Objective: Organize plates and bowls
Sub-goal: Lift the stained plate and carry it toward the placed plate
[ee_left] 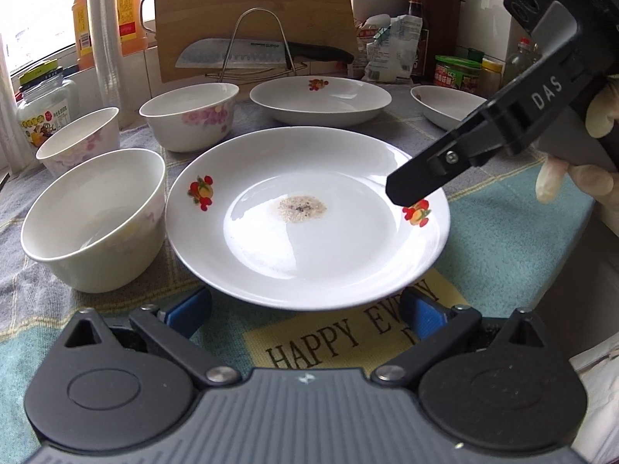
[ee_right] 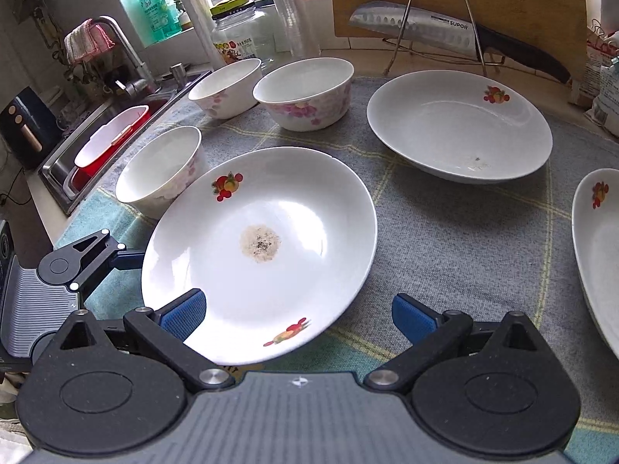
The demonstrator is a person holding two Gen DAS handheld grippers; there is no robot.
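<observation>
Approaching round white fruit-print plate (ee_right: 259, 247) lying on grey-teal table (ee_right: 445, 239); left tongs (ee_left: 305, 309) and right tongs (ee_right: 298, 317) both spread. Suggest pinching the near rim squarely, lifting level.

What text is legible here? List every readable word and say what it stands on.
"SUPOR": on the steel knife blade in the wire rack.
"DAS": on the black right gripper arm.
"HAPPY EV...": on the yellow patch of the table cloth, the rest hidden by the white fruit-print plate.
Labels on the glass jar, orange bottles and green-lidded jar: too small to read.
</observation>
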